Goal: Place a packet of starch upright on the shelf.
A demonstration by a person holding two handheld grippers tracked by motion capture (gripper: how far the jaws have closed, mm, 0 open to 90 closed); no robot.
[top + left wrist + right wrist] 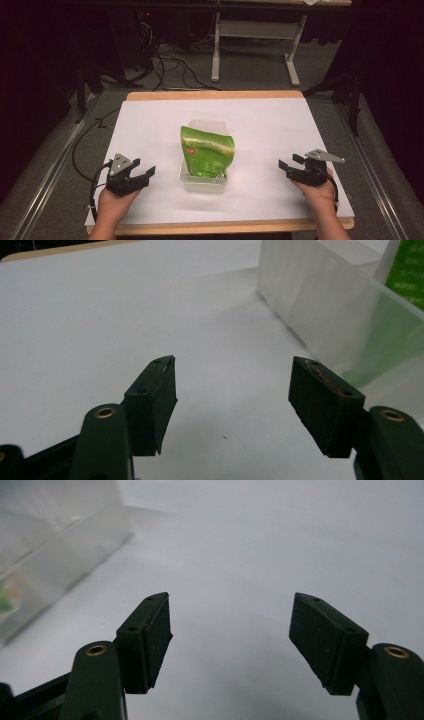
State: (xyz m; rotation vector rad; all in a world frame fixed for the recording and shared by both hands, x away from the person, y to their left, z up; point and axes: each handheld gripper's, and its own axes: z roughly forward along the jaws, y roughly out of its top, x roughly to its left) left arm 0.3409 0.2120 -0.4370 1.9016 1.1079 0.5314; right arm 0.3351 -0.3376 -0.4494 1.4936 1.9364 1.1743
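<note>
Green foil catches the eye first: a snack bag (207, 152) stands slanted in a clear plastic bin (186, 180) at the centre of the high view, its top leaning toward the upper part of the frame and rising well above the bin's rim. The left gripper (144, 172) sits at the lower left of that frame and the right gripper (287, 166) at the lower right, both well apart from the bin, both with jaws spread wide and nothing between them. The likeliest trouble, as I judge it, is the bag: it looks light and only loosely propped, so a gripper brushing the bin wall could tip it out or slide the whole bin across the smooth white table (280, 120). A pinch taken on the crinkled top alone could also slip. In the left gripper view the bin's translucent wall (320, 310) runs along the upper right, with green showing through it, a closeness hard to gauge from above; the right gripper view has the bin (55, 555) blurred at its upper left. From the high view alone comes the bag's lean and the bin's position between the two hands.
</note>
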